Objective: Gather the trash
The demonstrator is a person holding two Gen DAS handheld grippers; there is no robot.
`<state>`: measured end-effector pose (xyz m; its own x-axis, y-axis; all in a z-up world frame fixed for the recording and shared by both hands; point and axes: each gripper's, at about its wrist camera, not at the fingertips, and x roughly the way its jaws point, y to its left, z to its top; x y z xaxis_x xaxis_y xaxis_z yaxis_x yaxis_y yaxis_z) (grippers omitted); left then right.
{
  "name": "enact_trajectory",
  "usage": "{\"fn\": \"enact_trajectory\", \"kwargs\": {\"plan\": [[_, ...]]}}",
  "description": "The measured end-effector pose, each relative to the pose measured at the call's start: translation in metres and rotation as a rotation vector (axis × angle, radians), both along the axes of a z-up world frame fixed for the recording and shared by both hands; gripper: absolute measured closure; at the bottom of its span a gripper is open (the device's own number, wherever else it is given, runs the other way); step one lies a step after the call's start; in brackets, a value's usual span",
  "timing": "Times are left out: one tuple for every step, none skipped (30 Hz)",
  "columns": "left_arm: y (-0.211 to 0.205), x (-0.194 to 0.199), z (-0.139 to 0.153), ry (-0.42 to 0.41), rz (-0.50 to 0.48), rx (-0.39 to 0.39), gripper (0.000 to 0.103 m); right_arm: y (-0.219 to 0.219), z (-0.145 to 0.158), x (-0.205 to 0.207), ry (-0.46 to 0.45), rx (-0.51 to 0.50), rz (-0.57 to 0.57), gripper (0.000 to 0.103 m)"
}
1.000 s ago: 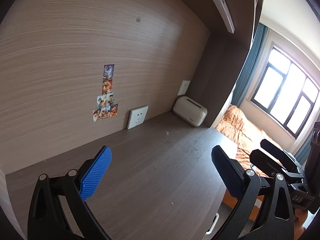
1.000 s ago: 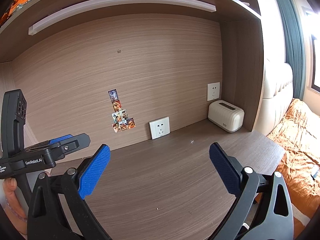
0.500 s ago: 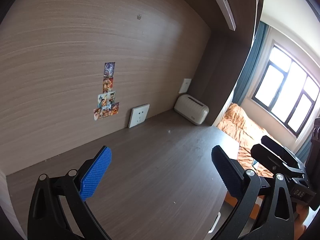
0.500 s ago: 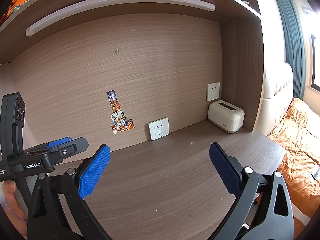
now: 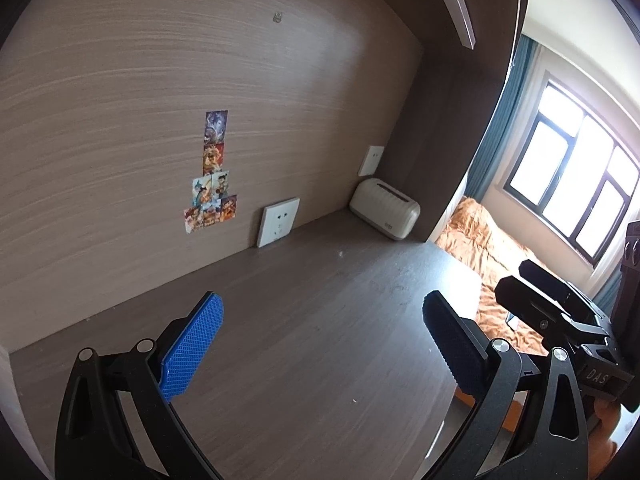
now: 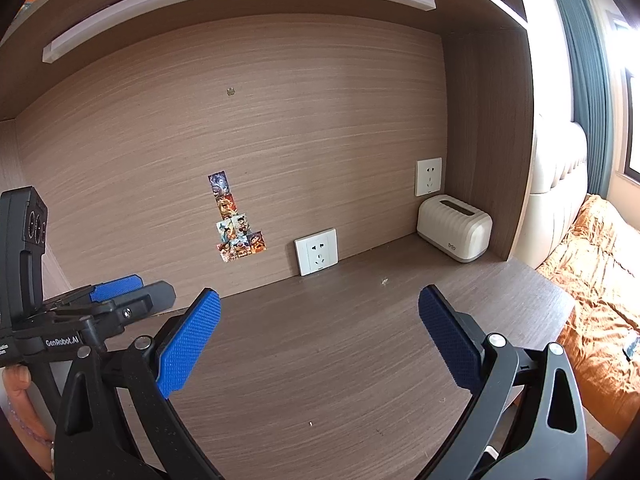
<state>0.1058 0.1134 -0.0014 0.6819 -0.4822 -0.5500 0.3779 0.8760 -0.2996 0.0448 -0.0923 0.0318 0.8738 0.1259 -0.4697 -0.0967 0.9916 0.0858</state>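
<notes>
Trash here seems only tiny pale crumbs (image 6: 385, 281) on the dark wood desk (image 6: 340, 352), near its back edge. Left gripper (image 5: 320, 344) and right gripper (image 6: 318, 334) hover spread wide, empty. Approach low and pinch slowly, short of the cream ribbed box (image 6: 454, 232).

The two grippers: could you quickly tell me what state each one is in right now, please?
Left gripper: open, holding nothing, above the desk.
Right gripper: open, holding nothing, above the same desk.
</notes>
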Motion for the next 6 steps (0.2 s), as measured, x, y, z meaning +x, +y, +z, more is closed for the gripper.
{"fn": "enact_trajectory", "kwargs": {"plan": [[0.0, 0.001, -0.001, 0.008, -0.001, -0.003, 0.005, 0.0, -0.001, 0.002, 0.0, -0.002, -0.001, 0.004], [0.002, 0.002, -0.004, 0.014, 0.012, -0.01, 0.005, 0.001, -0.001, 0.002, -0.001, -0.005, -0.001, 0.004], [0.003, 0.004, -0.005, 0.018, 0.02, -0.015, 0.005, 0.002, -0.002, 0.004, 0.001, -0.007, -0.002, 0.004], [0.006, 0.005, -0.007, 0.02, 0.034, -0.017, 0.005, 0.003, -0.004, 0.006, 0.003, -0.01, -0.002, 0.004], [0.01, 0.007, -0.01, 0.011, 0.078, -0.01, 0.005, 0.004, -0.006, 0.008, 0.005, -0.011, -0.002, 0.004], [0.015, 0.01, -0.014, 0.001, 0.137, 0.009, 0.005, 0.006, -0.009, 0.012, 0.008, -0.012, -0.002, 0.004]]}}
